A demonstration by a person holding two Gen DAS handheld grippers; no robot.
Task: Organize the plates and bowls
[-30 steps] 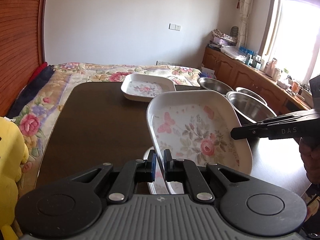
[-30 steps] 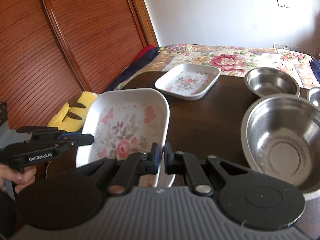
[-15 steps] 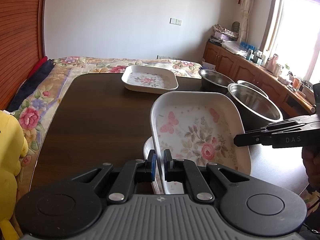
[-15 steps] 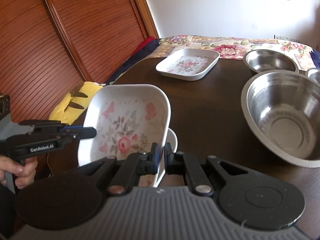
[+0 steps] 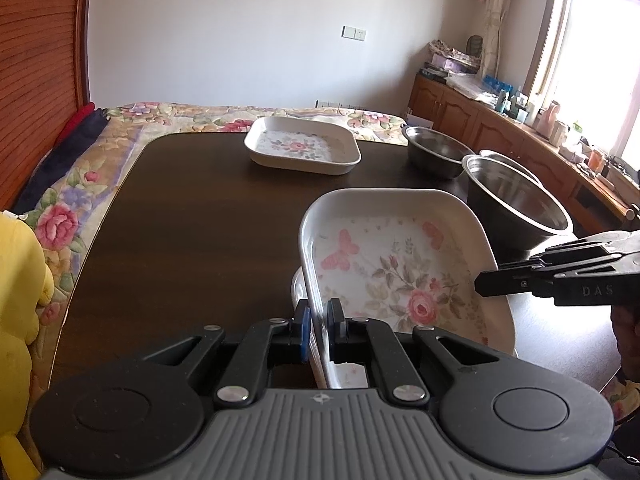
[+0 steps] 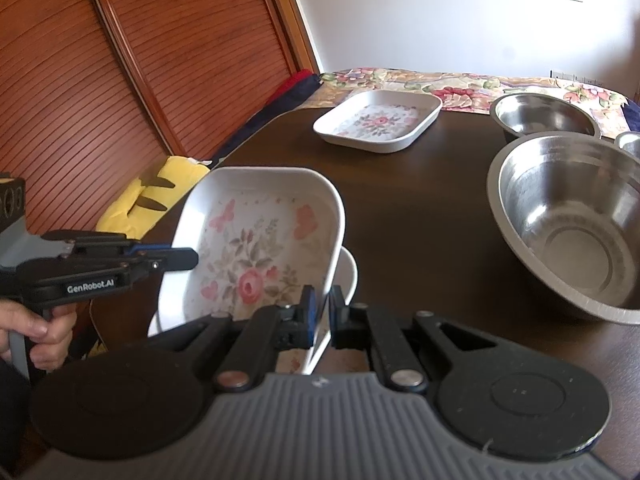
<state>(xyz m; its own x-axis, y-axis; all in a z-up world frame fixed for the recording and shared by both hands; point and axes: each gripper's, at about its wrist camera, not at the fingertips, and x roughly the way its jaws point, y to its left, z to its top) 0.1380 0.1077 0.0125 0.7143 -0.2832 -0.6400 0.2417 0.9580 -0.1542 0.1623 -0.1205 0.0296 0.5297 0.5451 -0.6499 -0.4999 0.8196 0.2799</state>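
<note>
A white rectangular floral plate [image 5: 400, 272] is held from both sides just above another white plate [image 5: 297, 288] lying on the dark table. My left gripper [image 5: 319, 322] is shut on its left rim. My right gripper [image 6: 322, 312] is shut on its right rim; the plate also shows in the right wrist view [image 6: 260, 248], with the lower plate [image 6: 348, 276] under it. A third floral plate [image 5: 302, 150] sits at the table's far side. Three steel bowls stand right: a large one [image 6: 572, 224], a medium one [image 6: 544, 114] and another [image 5: 508, 160] behind.
The dark wooden table [image 5: 192, 232] has a bed with a floral cover [image 5: 72, 200] behind and left of it. A yellow plush toy [image 5: 16, 300] lies at the left. Wooden cabinets [image 5: 480, 120] with clutter run along the right wall.
Both grippers have lowered the held floral plate toward the plate lying on the table and drawn it nearer. Both grips have stayed shut on it.
</note>
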